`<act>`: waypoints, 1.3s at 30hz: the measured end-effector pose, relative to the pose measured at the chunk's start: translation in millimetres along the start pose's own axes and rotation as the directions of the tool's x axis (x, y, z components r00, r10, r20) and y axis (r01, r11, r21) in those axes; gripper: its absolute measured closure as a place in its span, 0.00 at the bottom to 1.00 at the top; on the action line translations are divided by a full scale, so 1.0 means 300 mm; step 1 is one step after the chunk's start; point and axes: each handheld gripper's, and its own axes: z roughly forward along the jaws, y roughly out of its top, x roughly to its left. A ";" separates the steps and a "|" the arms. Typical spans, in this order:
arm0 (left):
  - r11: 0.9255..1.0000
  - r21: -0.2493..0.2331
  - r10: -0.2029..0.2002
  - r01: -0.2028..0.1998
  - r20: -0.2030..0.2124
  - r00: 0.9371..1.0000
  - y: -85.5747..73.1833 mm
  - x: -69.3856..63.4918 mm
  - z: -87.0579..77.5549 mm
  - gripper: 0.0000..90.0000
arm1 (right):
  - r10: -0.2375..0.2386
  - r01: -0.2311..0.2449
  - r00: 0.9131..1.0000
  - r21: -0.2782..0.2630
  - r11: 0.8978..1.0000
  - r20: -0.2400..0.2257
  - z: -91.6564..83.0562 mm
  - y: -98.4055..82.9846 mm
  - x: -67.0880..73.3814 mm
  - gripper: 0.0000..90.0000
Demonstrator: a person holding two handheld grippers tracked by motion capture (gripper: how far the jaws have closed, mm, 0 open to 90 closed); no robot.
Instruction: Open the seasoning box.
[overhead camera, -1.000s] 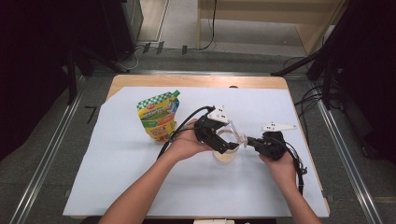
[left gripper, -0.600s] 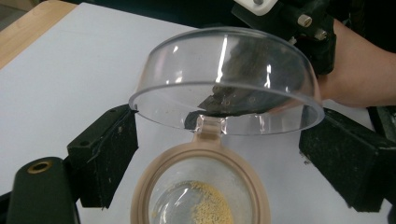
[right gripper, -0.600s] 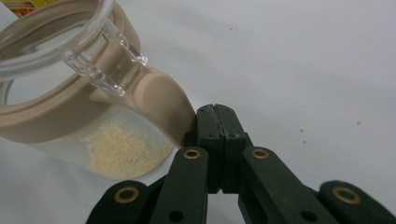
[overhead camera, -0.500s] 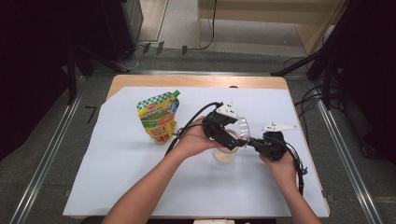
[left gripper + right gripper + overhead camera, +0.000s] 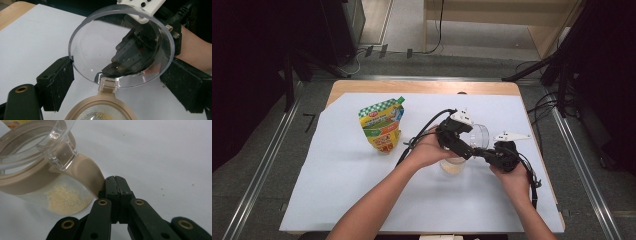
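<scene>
Clear plastic makes up the round hinged lid (image 5: 120, 45), which stands swung up from the beige rim of a small jar (image 5: 453, 165). In the left claw view the left claw (image 5: 120, 75) grasps the lid across its width, one black pad on each edge, with the hinge clip at the bottom, just above the jar's rim. The jar itself sits on the white surface (image 5: 337, 175) and holds a shallow layer of pale yellow grains (image 5: 66, 198). A beige tab (image 5: 87, 173) slopes down from the jar's rim towards the right claw (image 5: 116, 180), whose jaws are clenched together with nothing between them, their tips just beside the tab's lower end, perhaps touching it.

My reading is that the lid pivots about its hinge, so the left claw's path must arc around that clip, while the right claw braces the jar from the side opposite. Well apart from the jar, to its left in the high view, stands a green and yellow pouch (image 5: 382, 125).
</scene>
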 end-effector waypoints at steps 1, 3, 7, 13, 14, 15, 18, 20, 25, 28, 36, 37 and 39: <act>1.000 0.003 0.001 -0.001 -0.009 1.000 0.002 -0.006 0.001 0.14 | 0.000 0.000 1.000 -0.002 1.000 -0.002 0.000 0.000 -0.001 1.00; 1.000 0.006 0.003 -0.003 -0.013 1.000 0.003 -0.008 0.000 0.14 | 0.002 -0.002 1.000 -0.002 1.000 -0.001 -0.001 0.000 -0.003 1.00; 1.000 0.011 -0.003 0.003 -0.006 1.000 0.002 -0.006 -0.008 0.14 | 0.002 -0.002 1.000 -0.008 1.000 0.001 -0.005 0.000 -0.004 0.99; 1.000 0.012 -0.015 0.015 0.001 1.000 0.002 -0.004 -0.012 0.14 | -0.001 0.001 1.000 -0.008 1.000 0.005 -0.007 0.000 -0.007 0.99; 1.000 0.015 -0.018 0.018 -0.002 1.000 0.003 -0.004 -0.011 0.14 | -0.001 0.001 1.000 -0.009 1.000 0.004 -0.007 0.000 -0.007 0.99; 1.000 0.011 -0.019 0.019 -0.007 1.000 0.004 -0.009 -0.010 0.14 | -0.001 0.001 1.000 -0.008 1.000 0.005 -0.006 0.000 -0.006 0.99; 1.000 0.006 0.015 -0.015 -0.024 1.000 0.010 -0.023 -0.016 0.09 | -0.006 0.006 1.000 -0.007 1.000 0.002 -0.008 0.000 -0.003 0.99; 1.000 0.009 0.012 -0.012 -0.020 1.000 0.010 -0.023 -0.018 0.09 | -0.006 0.006 1.000 -0.006 1.000 0.001 -0.008 0.000 -0.003 0.99; 1.000 0.012 -0.017 0.017 -0.011 1.000 0.006 -0.018 -0.036 0.09 | -0.002 0.002 1.000 -0.006 1.000 0.000 -0.012 -0.001 -0.006 0.99; 1.000 0.014 -0.021 0.022 -0.010 1.000 -0.001 -0.020 -0.054 0.09 | 0.002 -0.002 1.000 -0.017 1.000 0.001 -0.024 -0.002 -0.005 0.98; 0.999 0.025 -0.044 0.044 0.016 0.999 -0.049 -0.021 -0.113 0.21 | -0.018 0.018 1.000 -0.031 0.999 0.019 -0.087 -0.021 0.011 0.95; 0.998 0.028 -0.053 0.053 0.018 0.998 -0.057 -0.017 -0.120 0.25 | -0.024 0.024 0.999 -0.033 0.999 0.023 -0.096 -0.025 0.017 0.94; 0.996 0.045 -0.075 0.074 0.019 0.997 -0.073 -0.009 -0.133 0.28 | -0.004 0.004 1.000 -0.031 1.000 0.003 -0.117 -0.029 0.032 0.91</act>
